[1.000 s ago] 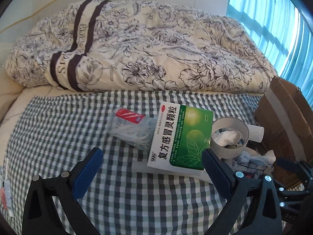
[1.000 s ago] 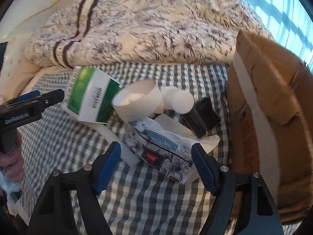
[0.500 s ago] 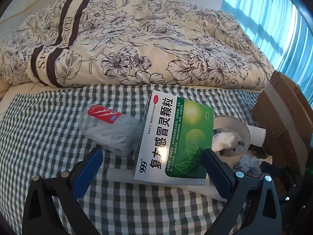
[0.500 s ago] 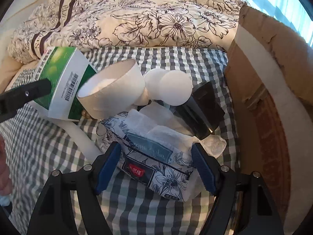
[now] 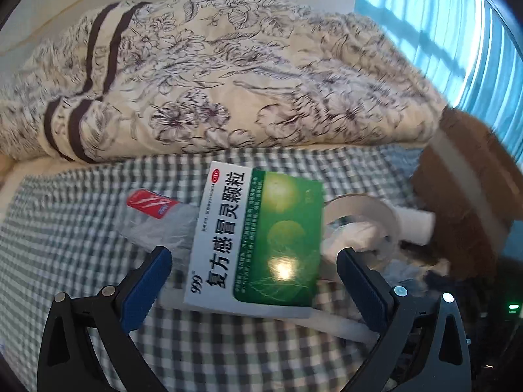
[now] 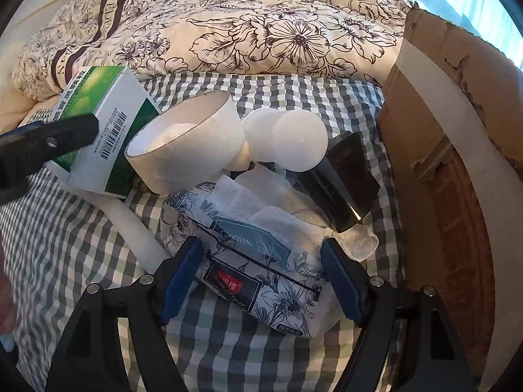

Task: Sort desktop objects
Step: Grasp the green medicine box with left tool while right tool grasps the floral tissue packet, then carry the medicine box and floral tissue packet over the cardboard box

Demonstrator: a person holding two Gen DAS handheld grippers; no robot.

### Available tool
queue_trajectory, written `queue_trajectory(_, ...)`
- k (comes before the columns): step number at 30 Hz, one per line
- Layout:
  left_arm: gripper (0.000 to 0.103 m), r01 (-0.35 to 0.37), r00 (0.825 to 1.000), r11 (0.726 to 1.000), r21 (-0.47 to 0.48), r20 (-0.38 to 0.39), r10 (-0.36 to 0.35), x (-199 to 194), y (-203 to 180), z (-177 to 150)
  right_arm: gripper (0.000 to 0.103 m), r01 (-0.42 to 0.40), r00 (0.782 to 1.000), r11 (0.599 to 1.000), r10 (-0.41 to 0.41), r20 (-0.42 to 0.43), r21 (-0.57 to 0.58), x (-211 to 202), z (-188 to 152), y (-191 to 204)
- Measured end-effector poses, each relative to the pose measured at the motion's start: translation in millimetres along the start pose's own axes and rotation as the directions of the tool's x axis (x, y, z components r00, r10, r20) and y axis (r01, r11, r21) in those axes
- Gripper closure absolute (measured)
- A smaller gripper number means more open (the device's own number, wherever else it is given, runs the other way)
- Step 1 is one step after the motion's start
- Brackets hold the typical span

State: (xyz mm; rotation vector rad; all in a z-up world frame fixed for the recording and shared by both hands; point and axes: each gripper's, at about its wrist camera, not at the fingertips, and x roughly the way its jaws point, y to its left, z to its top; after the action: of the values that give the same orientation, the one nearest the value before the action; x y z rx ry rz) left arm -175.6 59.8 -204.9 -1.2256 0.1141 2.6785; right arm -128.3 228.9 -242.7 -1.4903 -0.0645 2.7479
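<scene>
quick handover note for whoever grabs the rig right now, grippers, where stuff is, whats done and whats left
Left gripper: open, straddling the green medicine box, not clamped.
Right gripper: open, either side of the floral tissue pack, not clamped.
All on the checked cloth: the box leans by the white paper bowl; the bag with the red label lies left of the box; a dark cup lies on its side near the cardboard box.
Done: nothing visibly sorted.
Left: grasp and sort everything.

Cardboard box (image 6: 457, 150) walls the right; checked cloth (image 6: 81, 245) lies bare left
</scene>
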Motion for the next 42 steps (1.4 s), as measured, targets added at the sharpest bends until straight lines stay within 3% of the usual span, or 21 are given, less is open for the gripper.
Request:
queue_trajectory(4, 0.0, 0.014, 0.999, 0.999, -0.046, -0.036, -0.015, 15.9, 11.2, -3.2, 0.028, 0.0, 1.0, 1.0, 0.0, 0.002, -0.005, 0.1, -0.4, -0.1)
queue_trajectory(6, 0.009, 0.026, 0.999, 0.998, -0.059, -0.044, -0.028, 19.7, 13.1, -6.4, 0.036, 0.007, 1.0, 1.0, -0.007, 0.002, -0.013, -1.0, -1.4, 0.4)
queue_trajectory(7, 0.021, 0.04, 0.998, 0.997, -0.065, -0.049, -0.043, 21.2, 12.8, -7.9, 0.041, 0.006, 1.0, 1.0, -0.006, 0.001, -0.017, -1.4, -1.8, 0.6)
queue_trajectory(14, 0.022, 0.038, 0.999, 0.998, -0.054, -0.018, -0.039, 7.5, 7.7, -9.2, 0.073, -0.019, 1.0, 0.999, 0.019, -0.009, -0.044, -9.4, -6.3, 3.9)
queue_trajectory(16, 0.022, 0.037, 0.999, 0.998, -0.053, 0.005, -0.037, -4.3, 9.8, -6.6, 0.078, -0.035, 0.999, 0.999, 0.035, -0.003, -0.04, -14.8, -7.7, 3.9)
queue_trajectory(22, 0.022, 0.029, 0.998, 0.998, -0.054, 0.064, -0.026, -40.6, 14.9, 2.0, 0.083, -0.069, 0.997, 0.997, 0.069, 0.015, -0.031, -36.1, -14.0, 3.8)
queue_trajectory(34, 0.022, 0.01, 0.99, 0.998, -0.055, 0.139, -0.003, -111.6, 8.2, -0.5, 0.083, -0.128, 0.983, 0.992, 0.129, 0.128, -0.018, -99.6, -25.0, -3.0)
queue_trajectory(38, 0.022, 0.003, 0.985, 0.999, -0.05, 0.17, 0.006, -136.0, 5.3, -4.2, 0.083, -0.136, 0.964, 0.99, 0.14, 0.226, -0.031, -129.7, -31.2, -3.7)
queue_trajectory(42, 0.022, 0.0, 0.981, 0.998, -0.059, 0.192, 0.011, -153.9, 5.2, -6.9, 0.083, -0.09, 0.925, 0.993, 0.11, 0.364, -0.07, -161.9, -42.5, -0.5)
